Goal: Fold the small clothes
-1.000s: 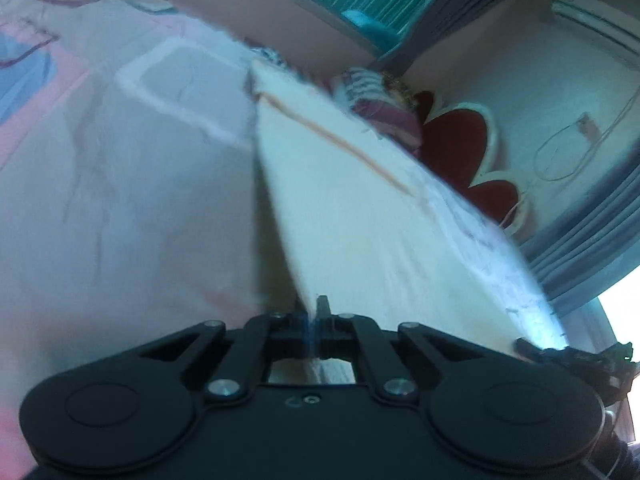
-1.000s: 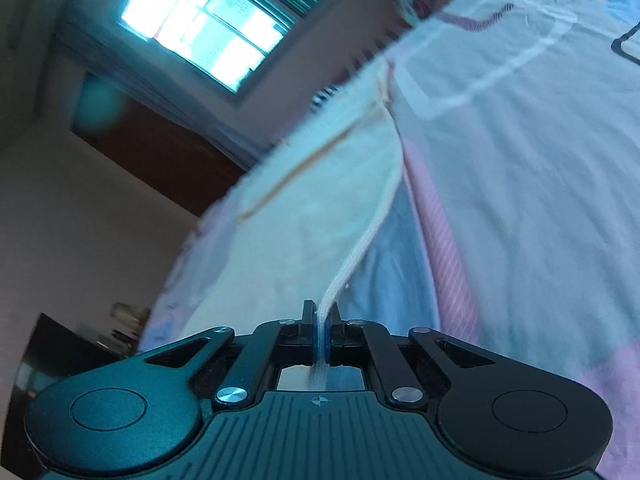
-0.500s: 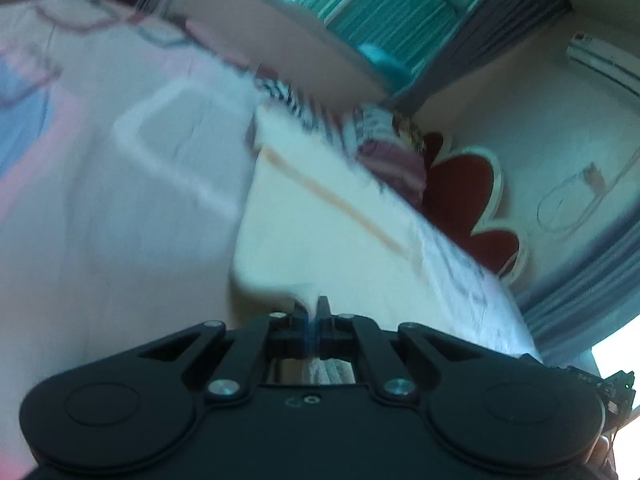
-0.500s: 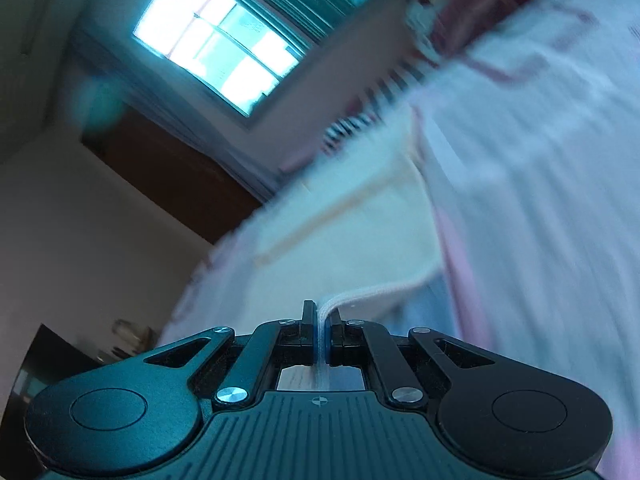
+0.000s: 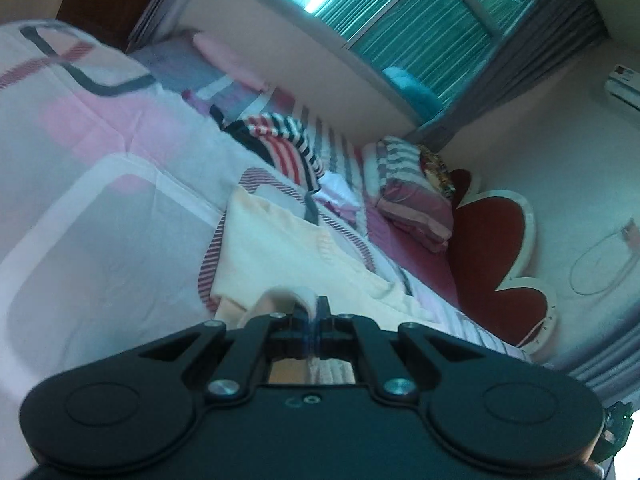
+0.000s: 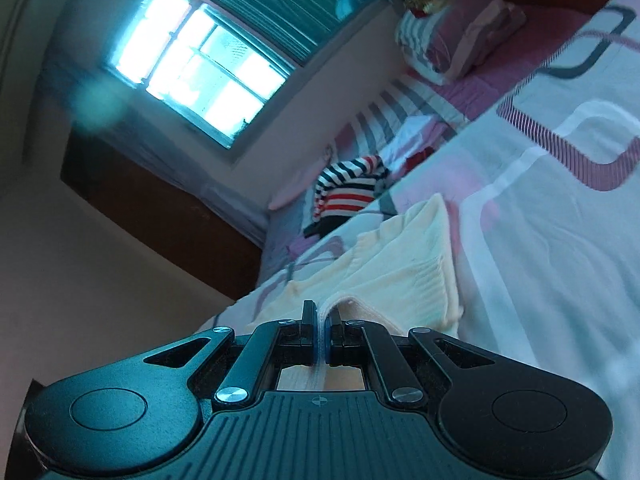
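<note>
Bedding printed with pink, white and grey shapes, the bedsheet (image 5: 100,208), fills the left of the left wrist view. On it lies the cream garment (image 5: 288,256), its near edge rising into the left gripper (image 5: 314,312), whose jaws are pressed together on a fold of it. Farther off sits a striped red, white and navy garment (image 5: 288,148), then pillows (image 5: 412,208) and a red scalloped headboard (image 5: 492,240) on the right. An air conditioner (image 5: 624,84) is cut off at the right edge; its small red label is too blurred to read.

From the right wrist, a bright window (image 6: 200,76) stands far left. The right gripper (image 6: 322,320) pinches the cream garment's ribbed edge, and its cloth spreads rightward over the sheet.
</note>
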A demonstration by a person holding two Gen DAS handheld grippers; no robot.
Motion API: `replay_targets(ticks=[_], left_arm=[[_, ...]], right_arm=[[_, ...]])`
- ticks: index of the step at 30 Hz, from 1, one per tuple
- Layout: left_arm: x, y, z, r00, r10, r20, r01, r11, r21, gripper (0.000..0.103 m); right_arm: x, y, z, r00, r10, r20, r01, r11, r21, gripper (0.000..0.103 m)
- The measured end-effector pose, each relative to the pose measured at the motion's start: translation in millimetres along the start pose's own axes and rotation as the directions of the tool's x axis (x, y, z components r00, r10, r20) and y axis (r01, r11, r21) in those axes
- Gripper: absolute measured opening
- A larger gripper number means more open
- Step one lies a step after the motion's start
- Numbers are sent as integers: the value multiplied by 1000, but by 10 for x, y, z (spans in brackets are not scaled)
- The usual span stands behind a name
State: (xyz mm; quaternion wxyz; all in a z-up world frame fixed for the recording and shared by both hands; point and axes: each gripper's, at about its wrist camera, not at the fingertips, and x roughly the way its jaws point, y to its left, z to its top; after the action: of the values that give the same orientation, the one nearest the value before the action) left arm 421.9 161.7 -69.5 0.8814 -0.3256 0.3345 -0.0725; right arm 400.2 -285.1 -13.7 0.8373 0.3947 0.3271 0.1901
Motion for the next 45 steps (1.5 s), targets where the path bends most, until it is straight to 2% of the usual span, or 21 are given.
replay_targets(ticks=[9,13,14,15,16,17,18,19,22,23,25,27,31,34,36,37,40,41,42,44,45], left_arm=[[855,197,301,994,47,-94,-47,999,9,2],[1128,319,394,995,-42,-94,37,998,-55,3],[1166,342,417,995,-66,-72,61,996,-65,9],[1183,366,430,995,-87,-39,84,994,-76,23],[1198,390,444,995,-104,-6,103,991,-84,29],[1213,413,455,994,-109,20,110,990,-88,38],[1226,420,460,994,-107,30,109,990,-85,43],[1238,427,468,994,-100,34,102,992,-76,43],[1191,363,479,997,-70,24,70,997,24,43],[1169,309,484,998,-51,21,49,995,91,43],[1183,197,491,1000,-13,0,13,980,198,43],[1246,90,493,999,32,-24,-24,957,291,41],[1386,-71,443,991,124,-44,-93,898,430,40],[1457,-42,416,986,157,-61,-114,887,447,33],[1471,-13,422,988,142,-65,-99,890,444,18],[1472,-12,425,989,128,-73,-84,895,438,16],[1488,-34,415,991,110,-80,-63,894,443,3],[1471,-49,406,991,116,-63,-74,887,455,2],[1448,-60,405,993,115,-42,-83,885,458,2],[1290,-69,415,996,63,60,-83,895,439,2],[1209,-68,423,994,32,109,-75,901,426,2]], right_arm=[[906,-644,288,998,-25,-57,32,992,124,2],[1166,-871,416,998,-9,-57,19,984,177,3],[1220,-925,446,999,-5,-45,13,983,183,3],[1266,-971,473,999,-7,-31,13,981,193,4],[1301,-1027,504,1000,-22,-4,23,978,206,19],[1302,-1058,530,999,-32,25,26,977,212,60],[1294,-1090,553,998,-36,60,22,976,218,76],[1269,-1112,576,994,-32,106,8,977,214,81],[1218,-1071,637,995,-13,103,-3,988,155,79],[1210,-1008,640,996,-14,90,5,995,99,70],[1244,-824,606,997,-66,49,69,996,-64,59],[1346,-686,552,992,-125,14,125,974,-188,51],[1571,-527,364,968,-252,-17,228,902,-366,51],[1630,-478,254,960,-281,-17,245,864,-441,50],[1668,-466,191,954,-300,-20,255,845,-470,33],[1721,-457,163,950,-310,-26,259,835,-486,29],[1772,-428,131,950,-310,-35,248,819,-517,28],[1787,-419,125,950,-311,-39,245,815,-525,10],[1822,-405,146,948,-315,-42,244,808,-536,1],[1757,-338,140,948,-319,25,275,775,-569,1],[1696,-280,153,955,-289,71,277,774,-569,1]])
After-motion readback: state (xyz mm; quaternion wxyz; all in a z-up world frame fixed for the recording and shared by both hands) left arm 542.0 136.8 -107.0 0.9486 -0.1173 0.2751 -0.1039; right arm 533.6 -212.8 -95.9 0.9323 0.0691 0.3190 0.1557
